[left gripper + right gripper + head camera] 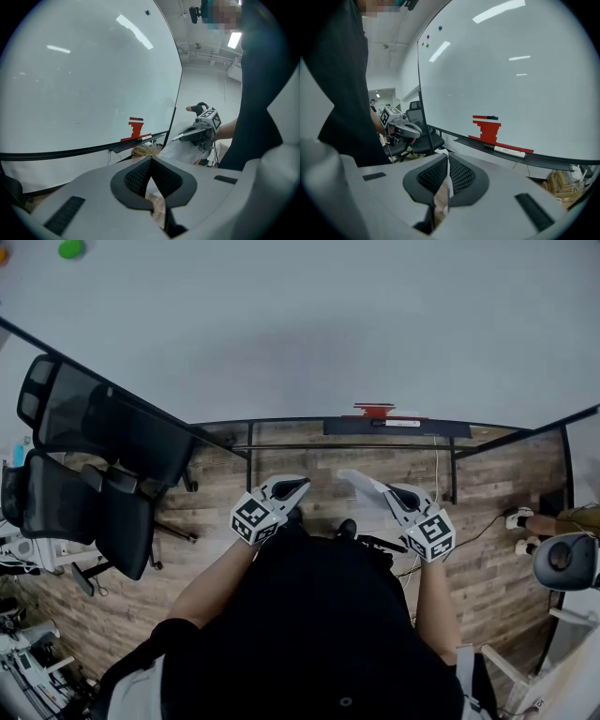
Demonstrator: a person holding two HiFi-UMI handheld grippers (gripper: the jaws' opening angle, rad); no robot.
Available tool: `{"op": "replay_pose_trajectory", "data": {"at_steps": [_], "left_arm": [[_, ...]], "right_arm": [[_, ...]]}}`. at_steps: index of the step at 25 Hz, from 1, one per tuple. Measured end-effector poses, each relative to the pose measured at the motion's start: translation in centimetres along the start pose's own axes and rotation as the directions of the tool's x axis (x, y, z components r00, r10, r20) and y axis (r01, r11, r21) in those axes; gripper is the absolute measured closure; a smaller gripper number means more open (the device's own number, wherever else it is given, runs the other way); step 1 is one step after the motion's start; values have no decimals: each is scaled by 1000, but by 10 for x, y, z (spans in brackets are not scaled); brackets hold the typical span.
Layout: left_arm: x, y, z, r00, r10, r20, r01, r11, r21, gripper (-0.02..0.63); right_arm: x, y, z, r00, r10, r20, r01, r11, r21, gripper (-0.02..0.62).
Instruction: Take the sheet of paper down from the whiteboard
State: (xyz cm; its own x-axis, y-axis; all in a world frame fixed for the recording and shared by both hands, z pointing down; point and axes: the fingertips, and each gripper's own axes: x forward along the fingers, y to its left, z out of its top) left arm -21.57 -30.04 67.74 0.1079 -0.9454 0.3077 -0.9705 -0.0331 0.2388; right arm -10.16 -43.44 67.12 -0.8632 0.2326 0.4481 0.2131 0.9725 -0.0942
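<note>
One sheet of paper [361,482], clamped in right gripper [390,493], left gripper [294,488] closed

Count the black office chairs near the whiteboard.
2. One black office chair stands at the head view's left, close to the whiteboard; the second chair sits right beside it, farther from the board. Others may be hidden past the frame's edge.

Wood-plank floor [206,493] carries two black office chairs [94,512]. Whiteboard tray [441,428] carries red eraser [375,411] and marker [394,423].
</note>
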Motion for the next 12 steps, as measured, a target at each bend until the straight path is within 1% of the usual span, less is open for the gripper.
{"op": "replay_pose_trajectory", "data": {"at_steps": [5, 8, 12], "left_arm": [[5, -9, -1, 1000, 16, -20, -16, 1000, 14, 594], [9, -11, 3, 999, 33, -16, -33, 999, 20, 594], [23, -17, 6, 997, 71, -2, -71, 997, 2, 594]], "right_arm": [[-15, -10, -4, 1000, -22, 12, 21, 1000, 10, 575], [-24, -16, -6, 999, -29, 28, 29, 1000, 9, 575], [-43, -25, -10, 999, -23, 38, 23, 1000, -6, 575]]}}
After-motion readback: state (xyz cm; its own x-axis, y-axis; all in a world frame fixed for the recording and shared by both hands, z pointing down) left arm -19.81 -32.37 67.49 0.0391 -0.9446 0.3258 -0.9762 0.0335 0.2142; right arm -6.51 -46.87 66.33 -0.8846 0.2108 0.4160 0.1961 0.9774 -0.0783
